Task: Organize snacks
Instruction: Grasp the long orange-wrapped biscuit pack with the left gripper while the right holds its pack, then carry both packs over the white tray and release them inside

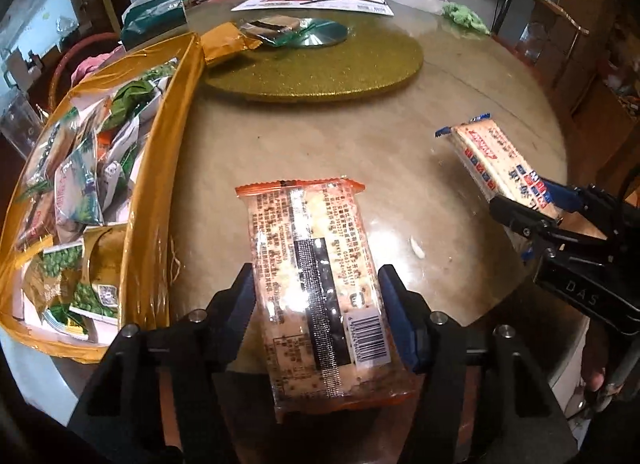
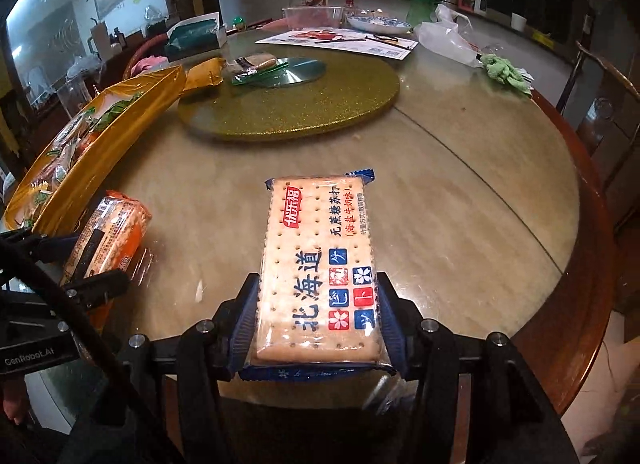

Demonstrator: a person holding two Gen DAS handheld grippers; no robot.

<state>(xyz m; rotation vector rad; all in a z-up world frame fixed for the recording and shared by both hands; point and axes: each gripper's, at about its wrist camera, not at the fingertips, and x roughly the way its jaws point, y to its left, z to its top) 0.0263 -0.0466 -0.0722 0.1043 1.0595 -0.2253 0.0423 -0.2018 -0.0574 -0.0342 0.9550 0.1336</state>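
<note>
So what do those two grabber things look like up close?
Both are black. The left gripper has chunky hinged arms with round silver bolts and ribbed blue pads inside its fingers. The right gripper looks the same. "DAS" is stamped on the right one's side, "GenRobot.AI" on the left, which has a black cable.

Your left tongs hold one cracker pack over the table, just right of the snack tray. Your right tongs hold the other pack further right. Behind both sits the turntable — a disc lies on it.
</note>
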